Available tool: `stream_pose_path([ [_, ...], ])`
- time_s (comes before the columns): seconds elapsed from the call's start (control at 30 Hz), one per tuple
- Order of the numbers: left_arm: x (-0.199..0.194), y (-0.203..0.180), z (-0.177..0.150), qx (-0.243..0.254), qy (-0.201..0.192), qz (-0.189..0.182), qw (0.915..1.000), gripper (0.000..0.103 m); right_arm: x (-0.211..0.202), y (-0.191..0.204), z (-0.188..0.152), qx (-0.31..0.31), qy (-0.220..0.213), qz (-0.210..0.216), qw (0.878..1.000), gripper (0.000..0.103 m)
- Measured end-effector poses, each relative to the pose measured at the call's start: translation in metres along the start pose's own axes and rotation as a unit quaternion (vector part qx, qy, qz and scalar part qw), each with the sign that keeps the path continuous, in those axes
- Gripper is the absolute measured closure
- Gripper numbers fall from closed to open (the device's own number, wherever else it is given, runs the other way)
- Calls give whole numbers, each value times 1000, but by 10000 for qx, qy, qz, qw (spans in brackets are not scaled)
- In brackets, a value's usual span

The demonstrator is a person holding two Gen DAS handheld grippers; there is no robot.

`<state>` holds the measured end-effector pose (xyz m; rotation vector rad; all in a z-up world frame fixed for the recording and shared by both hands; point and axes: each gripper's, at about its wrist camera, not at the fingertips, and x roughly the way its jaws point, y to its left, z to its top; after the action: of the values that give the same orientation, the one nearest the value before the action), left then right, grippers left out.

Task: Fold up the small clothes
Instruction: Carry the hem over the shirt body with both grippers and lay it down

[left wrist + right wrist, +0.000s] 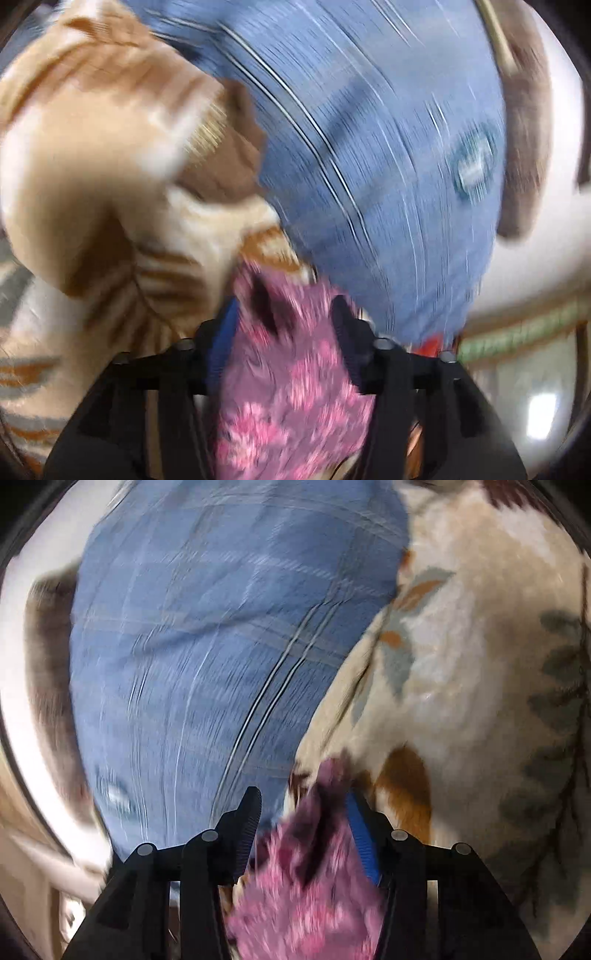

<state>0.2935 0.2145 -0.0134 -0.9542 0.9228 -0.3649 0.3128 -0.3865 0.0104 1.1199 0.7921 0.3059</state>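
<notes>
Beyond the pink cloth (291, 373), only left view shows ribbed brown cuff (225, 155)

Black plastic two-finger left gripper (284, 325) and right gripper (303, 812), round silver screws, one ribbed blue pad each.

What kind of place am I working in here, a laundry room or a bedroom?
Likely a bedroom or living space, hedged because of blur: a blue plaid sheet spreads ahead, beside a beige patterned blanket, with a pink garment being folded on them.
</notes>
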Motion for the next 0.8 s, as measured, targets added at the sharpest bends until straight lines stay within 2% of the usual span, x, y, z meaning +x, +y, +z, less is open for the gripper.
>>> stream_pose_path([
  [0.07, 13, -16, -14, 494, 285, -55, 9984, 40, 6, 12, -12, -238, 347, 92, 9991, 49],
  [0.13, 26, -29, -20, 787, 527, -107, 9954, 40, 24, 20, -22, -366, 833, -25, 9959, 43],
  [0.2, 48, -43, -22, 931, 642, 132, 9935, 40, 48, 27, -26, -441, 1097, -255, 9927, 43],
  [0.23, 62, -50, -18, 961, 624, 359, 9928, 41, 57, 32, -23, -480, 1000, -362, 9932, 43],
  [0.3, 79, -58, -5, 879, 515, 781, 9917, 42, 70, 39, -14, -361, 797, -279, 9958, 43],
  [0.33, 84, -59, 5, 788, 395, 968, 9914, 49, 72, 42, -7, -239, 546, -149, 9981, 43],
  [0.4, 80, -56, 28, 372, -35, 1026, 9940, 57, 65, 48, 3, -135, 92, 4, 9999, 43],
  [0.47, 64, -48, 43, -58, -342, 809, 9961, 57, 50, 52, 13, -177, -201, 29, 9996, 43],
  [0.5, 53, -44, 49, -160, -470, 754, 9959, 57, 45, 52, 17, -254, -245, -56, 9994, 43],
  [0.57, 35, -37, 51, 11, -521, 731, 9960, 54, 35, 51, 23, -557, -311, -470, 9969, 43],
  [0.6, 30, -33, 49, 107, -489, 756, 9959, 51, 27, 47, 26, -788, -345, -882, 9924, 42],
  [0.7, 26, -13, 31, 216, -143, 788, 9966, 40, 22, 26, 27, -1104, -191, -1755, 9781, 42],
  [0.73, 29, -5, 26, 190, 22, 763, 9969, 39, 23, 15, 26, -1067, -64, -1889, 9762, 42],
  [0.8, 40, 8, 8, 179, 386, 762, 9962, 39, 34, 3, 19, -982, 206, -1899, 9767, 42],
])
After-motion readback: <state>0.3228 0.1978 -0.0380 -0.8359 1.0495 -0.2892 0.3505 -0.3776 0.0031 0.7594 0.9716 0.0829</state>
